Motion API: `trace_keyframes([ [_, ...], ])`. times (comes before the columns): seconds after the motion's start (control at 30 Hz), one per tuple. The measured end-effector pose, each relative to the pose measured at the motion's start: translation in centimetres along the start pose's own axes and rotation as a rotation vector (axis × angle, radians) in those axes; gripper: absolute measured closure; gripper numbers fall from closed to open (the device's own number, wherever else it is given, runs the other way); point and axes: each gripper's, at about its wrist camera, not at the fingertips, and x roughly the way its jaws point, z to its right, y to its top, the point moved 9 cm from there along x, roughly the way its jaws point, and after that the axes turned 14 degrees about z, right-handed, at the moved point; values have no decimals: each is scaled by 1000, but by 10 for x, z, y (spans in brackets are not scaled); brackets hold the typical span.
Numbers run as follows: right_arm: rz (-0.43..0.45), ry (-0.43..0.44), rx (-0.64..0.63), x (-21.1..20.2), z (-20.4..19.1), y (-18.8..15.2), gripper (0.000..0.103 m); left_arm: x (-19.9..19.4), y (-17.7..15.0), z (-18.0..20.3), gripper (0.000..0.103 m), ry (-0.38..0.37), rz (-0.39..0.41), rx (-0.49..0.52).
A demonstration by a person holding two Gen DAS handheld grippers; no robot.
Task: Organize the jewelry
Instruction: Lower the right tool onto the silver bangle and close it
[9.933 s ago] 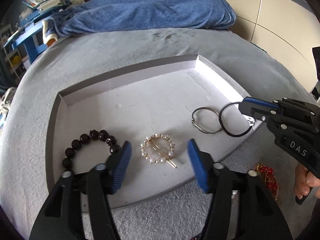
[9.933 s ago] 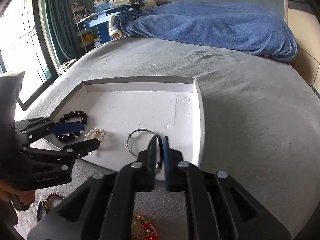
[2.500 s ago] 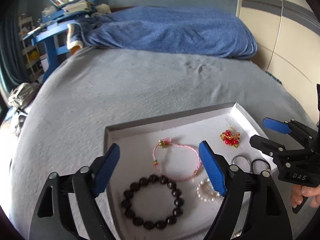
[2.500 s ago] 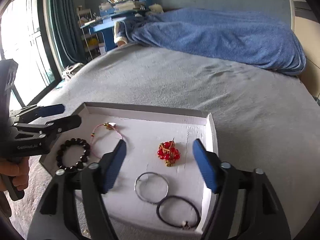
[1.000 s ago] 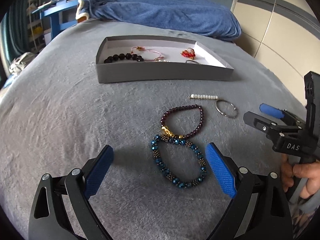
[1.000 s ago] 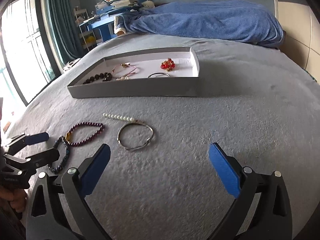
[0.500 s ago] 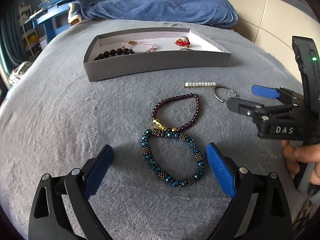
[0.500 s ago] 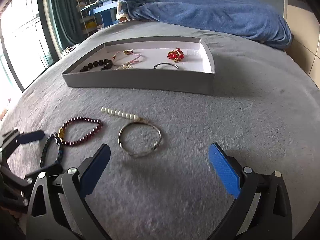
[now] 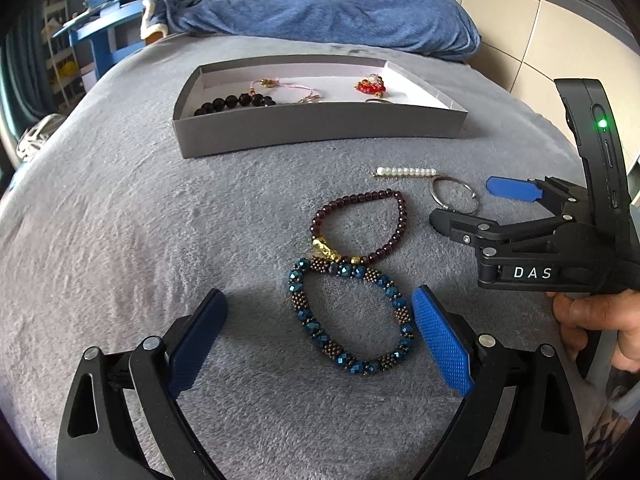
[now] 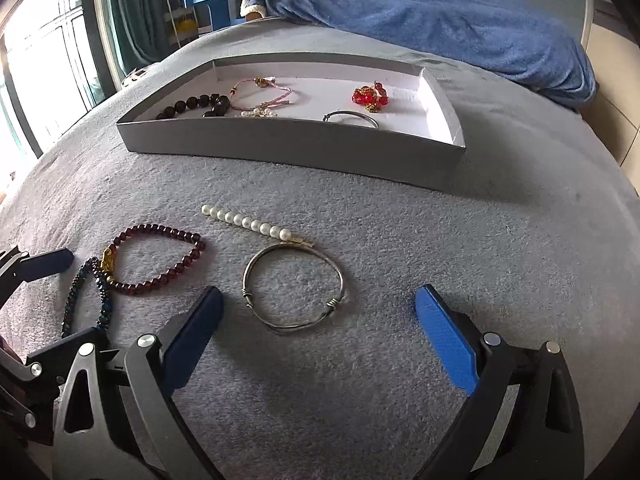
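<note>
A grey tray [image 9: 320, 126] [image 10: 280, 140] on the grey bed holds a black bead bracelet [image 9: 234, 103], a pink cord bracelet [image 9: 286, 86], a red bead charm [image 9: 370, 86] and a silver ring. In front of it lie a blue bead bracelet [image 9: 350, 316], a dark red bead bracelet [image 9: 360, 224] [image 10: 156, 258], a pearl hair pin [image 9: 406, 171] [image 10: 248, 222] and a silver bangle [image 9: 454, 200] [image 10: 294, 288]. My left gripper [image 9: 320, 332] is open around the blue bracelet. My right gripper [image 10: 318, 332] [image 9: 466, 208] is open just behind the silver bangle.
A blue blanket [image 9: 320, 12] lies heaped at the far end of the bed. A blue desk with books [image 9: 108, 28] stands at the far left. A window and curtain [image 10: 60, 40] are on the left. A cream wall [image 9: 540, 40] is on the right.
Both grippers have moved forward and down toward the loose jewelry. My left gripper now straddles the blue bracelet. The right one has closed in on the silver bangle.
</note>
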Motion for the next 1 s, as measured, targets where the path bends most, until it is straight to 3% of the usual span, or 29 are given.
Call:
trace_keyframes([
  [0.43,19,60,-2,-6,-9,-1,32,3,-2,2,9,9,-11,18],
  [0.67,52,93,0,-14,-14,0,54,2,-1,2,9,5,-7,12],
  [1.0,98,114,97,-25,-1,2,54,-5,3,-5,16,-34,26,-68],
])
